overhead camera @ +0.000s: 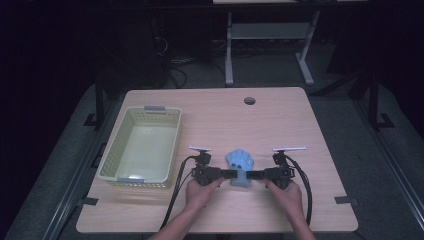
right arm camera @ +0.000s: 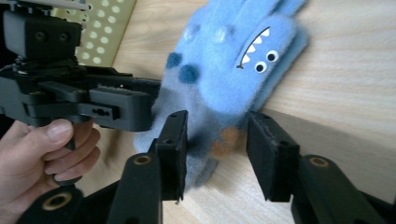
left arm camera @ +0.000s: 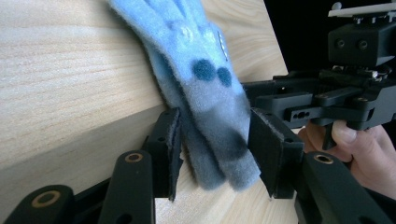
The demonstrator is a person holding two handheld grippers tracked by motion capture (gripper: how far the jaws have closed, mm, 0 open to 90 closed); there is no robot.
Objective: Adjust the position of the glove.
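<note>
the blue plush glove [overhead camera: 240,167] lies flat on the counter [overhead camera: 280,115] near its front edge, cuff toward the person, between the two grippers. the left gripper [overhead camera: 233,174] comes at the cuff from one side and the right gripper [overhead camera: 249,175] from the other. in the left gripper view the fingers [left arm camera: 273,154] stand part closed with the cuff between them, and the pads look to be just at the fabric, though i cannot tell for sure whether they press it. in the right gripper view the fingers [right arm camera: 173,149] straddle the cuff corner at a middling width, with a gap on one side, so no firm grip there yet.

the main risk is a shallow pinch: the fleece is thick and soft, so a finger may catch just the top layer and the glove could slip or twist out when lifted. the two grippers sit nose to nose, so their tips could also knock together as they close.

the pale green basket [overhead camera: 172,150] stands to the left, open and well apart from the glove, with bare counter between them. nothing blocks that path; a round cable hole [overhead camera: 249,100] sits far back.
</note>
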